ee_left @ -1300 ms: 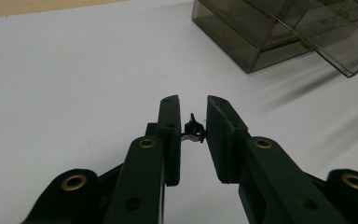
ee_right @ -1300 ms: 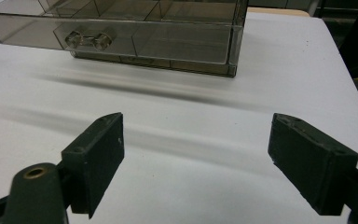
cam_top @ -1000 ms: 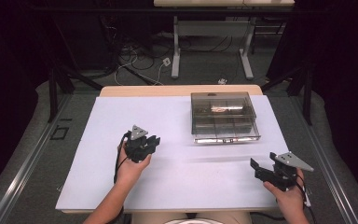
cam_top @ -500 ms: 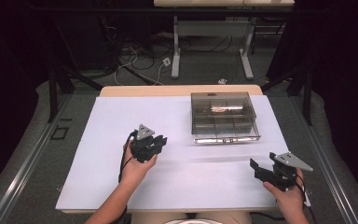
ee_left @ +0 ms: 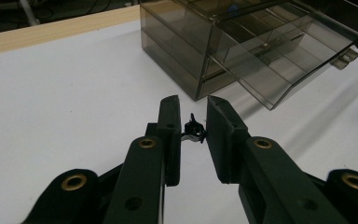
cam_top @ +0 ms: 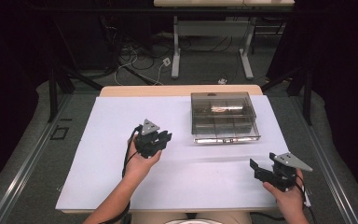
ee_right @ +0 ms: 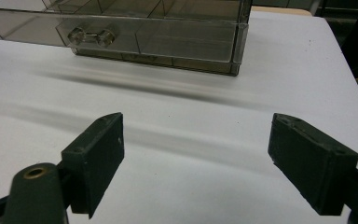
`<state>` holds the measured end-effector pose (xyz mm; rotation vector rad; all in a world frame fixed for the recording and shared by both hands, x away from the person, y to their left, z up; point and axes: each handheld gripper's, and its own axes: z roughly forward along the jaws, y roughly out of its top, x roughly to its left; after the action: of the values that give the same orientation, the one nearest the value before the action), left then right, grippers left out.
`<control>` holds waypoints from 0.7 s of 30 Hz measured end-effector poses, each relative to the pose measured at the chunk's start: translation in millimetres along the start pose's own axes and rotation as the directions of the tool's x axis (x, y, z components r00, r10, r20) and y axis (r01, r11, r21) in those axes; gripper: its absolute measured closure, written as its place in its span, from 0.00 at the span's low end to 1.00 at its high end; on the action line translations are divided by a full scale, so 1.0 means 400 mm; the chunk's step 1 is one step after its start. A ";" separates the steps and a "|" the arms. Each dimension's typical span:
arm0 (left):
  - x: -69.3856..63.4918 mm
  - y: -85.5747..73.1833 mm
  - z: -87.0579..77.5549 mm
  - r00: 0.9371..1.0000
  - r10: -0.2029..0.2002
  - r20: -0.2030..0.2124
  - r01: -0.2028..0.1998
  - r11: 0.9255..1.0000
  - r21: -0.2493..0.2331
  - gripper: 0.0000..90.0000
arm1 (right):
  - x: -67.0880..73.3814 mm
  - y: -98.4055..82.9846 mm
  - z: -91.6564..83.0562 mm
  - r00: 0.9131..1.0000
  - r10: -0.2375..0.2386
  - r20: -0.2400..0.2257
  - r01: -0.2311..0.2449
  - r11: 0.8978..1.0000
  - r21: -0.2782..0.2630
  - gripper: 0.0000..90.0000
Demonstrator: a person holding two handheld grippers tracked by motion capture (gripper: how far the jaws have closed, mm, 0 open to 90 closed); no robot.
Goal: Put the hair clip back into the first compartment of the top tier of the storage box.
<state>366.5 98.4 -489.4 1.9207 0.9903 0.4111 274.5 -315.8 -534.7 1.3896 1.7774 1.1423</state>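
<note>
So right now my left tool [ee_left: 192, 116] is pinching a tiny black clip [ee_left: 194, 130] between its pads, holding it just above the white worktop [cam_top: 121, 116]. The clip's so small I can't make out much more than a dark bit with a shiny metal part. In the high view that left tool [cam_top: 167, 138] is hanging over the middle-left of the worktop, pointing toward the smoky clear drawer box [cam_top: 221, 114], near it but not touching.

The drawer box [ee_left: 242, 42] is sitting toward the far right of the worktop, and its bottom drawer [cam_top: 227, 138] is sticking out toward me a bit, with its little clear handle [ee_right: 89, 36] showing in the right gripper view. There's something reddish lying in one of the upper compartments, can't tell what.

My right tool [ee_right: 196, 154] is hovering near the front right corner of the worktop with its pads gaping wide apart, nothing between them, well apart from the box.
</note>
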 end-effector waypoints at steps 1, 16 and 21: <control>-0.002 0.004 0.001 1.000 0.002 -0.001 -0.002 1.000 -0.004 0.84 | 0.000 0.000 -0.002 1.000 -0.001 0.002 0.001 1.000 0.009 0.20; -0.030 0.055 0.016 0.999 0.036 0.010 -0.036 0.999 -0.017 0.84 | -0.003 -0.001 -0.003 1.000 0.007 0.001 -0.007 1.000 -0.003 0.20; -0.037 0.070 0.017 0.999 0.045 0.010 -0.045 0.999 -0.028 0.84 | -0.003 -0.001 -0.001 1.000 0.010 0.000 -0.010 1.000 -0.009 0.20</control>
<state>374.8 75.7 -467.8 1.9211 0.9312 0.4373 274.3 -317.1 -534.9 1.3945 1.7650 1.1538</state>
